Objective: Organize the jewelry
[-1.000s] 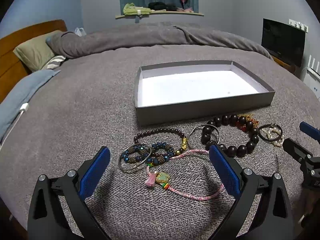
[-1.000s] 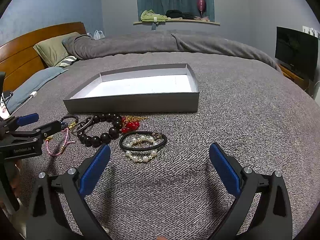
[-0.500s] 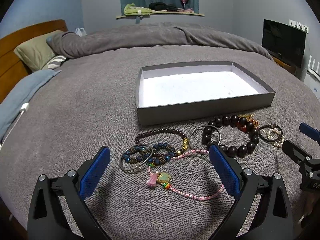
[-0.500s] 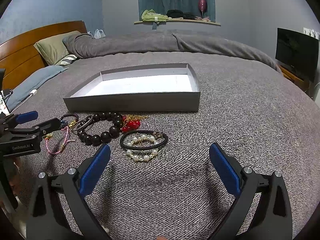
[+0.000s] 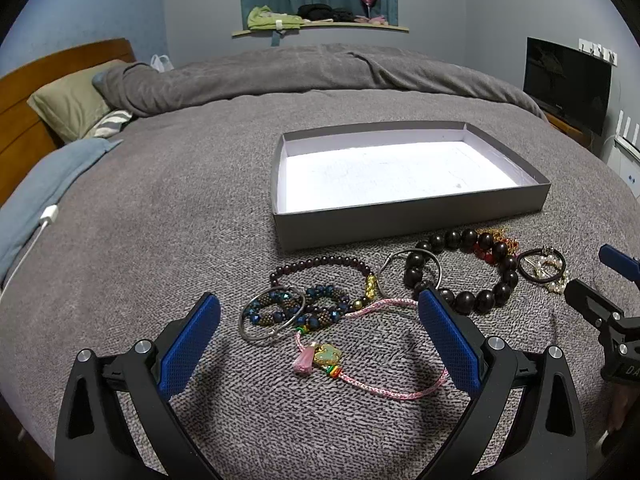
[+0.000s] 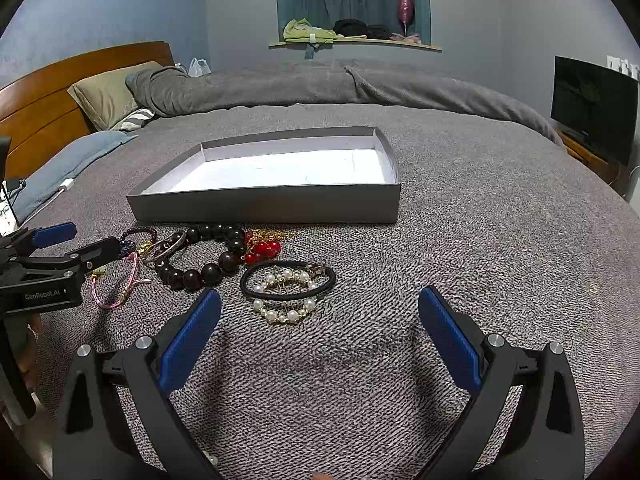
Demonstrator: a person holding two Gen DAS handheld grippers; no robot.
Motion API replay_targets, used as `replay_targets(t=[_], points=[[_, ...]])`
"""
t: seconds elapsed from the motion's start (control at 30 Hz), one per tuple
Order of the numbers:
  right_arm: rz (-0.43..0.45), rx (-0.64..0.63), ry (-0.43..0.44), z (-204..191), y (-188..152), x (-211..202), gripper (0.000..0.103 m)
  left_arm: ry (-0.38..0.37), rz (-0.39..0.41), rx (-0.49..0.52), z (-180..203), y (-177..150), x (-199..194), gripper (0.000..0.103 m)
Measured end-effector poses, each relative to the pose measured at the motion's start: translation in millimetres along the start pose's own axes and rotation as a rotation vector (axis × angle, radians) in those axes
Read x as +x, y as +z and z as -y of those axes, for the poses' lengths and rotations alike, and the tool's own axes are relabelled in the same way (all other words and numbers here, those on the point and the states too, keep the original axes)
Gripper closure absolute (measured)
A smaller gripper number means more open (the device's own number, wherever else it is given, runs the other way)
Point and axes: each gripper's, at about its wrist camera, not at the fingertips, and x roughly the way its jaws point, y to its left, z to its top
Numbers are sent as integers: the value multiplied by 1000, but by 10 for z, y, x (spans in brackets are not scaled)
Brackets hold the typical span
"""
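Both hand-held grippers, left and right, gape empty; tangled bracelets lie at twelve o'clock, grey box beyond.

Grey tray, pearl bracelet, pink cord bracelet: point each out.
Grey shallow cardboard tray (image 6: pixel 272 208), right wrist view, front wall.
White pearl bracelet (image 6: pixel 292 314), right wrist view, near beads.
Pink braided cord bracelet (image 5: pixel 384 391), left wrist view, near strand.

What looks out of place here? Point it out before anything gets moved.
Nothing is damaged or spilled. The oddity is the clutter: the tray holds nothing, while all the jewelry lies loose on the blanket in front of it. The blue bead bracelet, a metal ring and the pink cord overlap in a tangle.
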Motion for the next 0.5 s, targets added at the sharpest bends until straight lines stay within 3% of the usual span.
replay_targets(t=[0.5], points=[[-1,0,0,-6,1,4,5,1,-3,1,8,-1,19,5]])
